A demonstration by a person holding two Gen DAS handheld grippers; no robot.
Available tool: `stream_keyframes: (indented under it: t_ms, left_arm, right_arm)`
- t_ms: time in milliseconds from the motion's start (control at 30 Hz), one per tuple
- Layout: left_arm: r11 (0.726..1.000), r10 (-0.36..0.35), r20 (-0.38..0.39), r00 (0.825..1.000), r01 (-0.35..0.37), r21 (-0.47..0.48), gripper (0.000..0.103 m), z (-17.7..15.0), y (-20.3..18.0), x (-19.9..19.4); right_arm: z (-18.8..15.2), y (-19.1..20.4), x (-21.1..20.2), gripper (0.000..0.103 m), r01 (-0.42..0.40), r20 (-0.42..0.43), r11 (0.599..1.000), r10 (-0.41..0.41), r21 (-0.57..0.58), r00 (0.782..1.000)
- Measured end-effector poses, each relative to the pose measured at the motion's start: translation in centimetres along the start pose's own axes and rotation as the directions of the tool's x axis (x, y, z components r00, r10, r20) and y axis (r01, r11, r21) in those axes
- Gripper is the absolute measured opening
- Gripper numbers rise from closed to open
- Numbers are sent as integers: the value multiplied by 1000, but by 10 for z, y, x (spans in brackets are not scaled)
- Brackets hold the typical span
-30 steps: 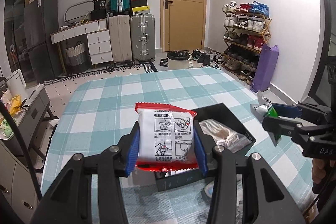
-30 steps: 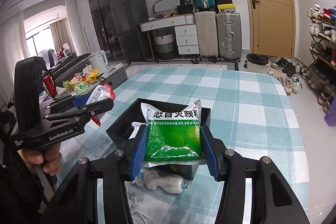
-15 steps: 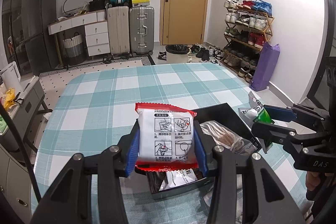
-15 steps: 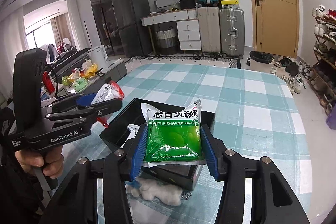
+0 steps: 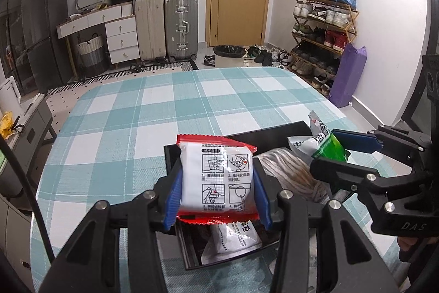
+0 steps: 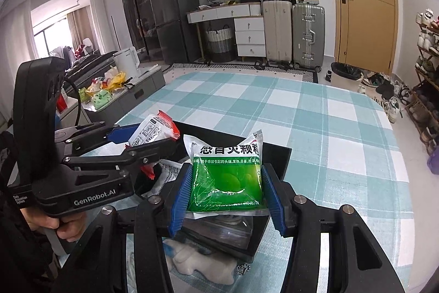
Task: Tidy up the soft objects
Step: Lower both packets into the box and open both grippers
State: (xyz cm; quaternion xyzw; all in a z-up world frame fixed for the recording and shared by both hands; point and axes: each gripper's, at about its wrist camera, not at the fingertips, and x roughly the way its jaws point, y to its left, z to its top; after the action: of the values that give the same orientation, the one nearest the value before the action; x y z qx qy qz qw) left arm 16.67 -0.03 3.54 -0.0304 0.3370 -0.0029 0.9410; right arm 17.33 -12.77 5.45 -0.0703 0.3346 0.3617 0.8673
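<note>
On the left, a white packet with red ends (image 5: 216, 180) is clamped between the blue fingers (image 5: 173, 199) of the left gripper (image 5: 218, 195); printed instruction panels face the camera. The packet is held above the near left part of a black tray (image 5: 171, 155) that rests on the worktop (image 5: 153, 111), which is covered by a teal and white checked cloth. In the right wrist view the same packet (image 6: 153, 129) is seen just left of the tray's rim, and a hand (image 6: 59, 227) is wrapped round the gripper's handle. Inside the tray, a white sachet with black print (image 5: 236, 238) is seen below the held packet, and a bundle of pale cord in clear wrap (image 5: 290, 169) lies further right. On the right, a green and white sachet (image 6: 227, 175) is clamped between the fingers (image 6: 270, 197) of the right gripper (image 6: 225, 199) and is held over the tray (image 6: 277, 161). A white plush item (image 6: 203, 268) lies on the cloth, near the tray's near edge, beneath that gripper.
</note>
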Motion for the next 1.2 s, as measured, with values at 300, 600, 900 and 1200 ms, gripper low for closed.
stream_keyframes:
  t_ms: [300, 600, 900, 1200]
  left_arm:
    - [1000, -13, -32, 999, 13, 2, 45, -2, 1, 18]
    - [1000, -28, -56, 998, 28, 4, 46, -4, 0, 26]
    - [999, -50, -64, 997, 51, 14, 71, -5, -3, 14]
    - [999, -39, 9, 999, 39, 31, 103, -18, -2, -29]
  right_arm:
    - [0, -6, 20, 50, 14, -33, 1000, -14, -10, 999]
    - [2, -3, 31, 51, 22, -46, 999, -24, -32, 999]
    - [-1, -1, -2, 87, 54, 37, 998, -53, -31, 998]
    - [-28, -1, -34, 102, 60, 28, 998, -60, -9, 998]
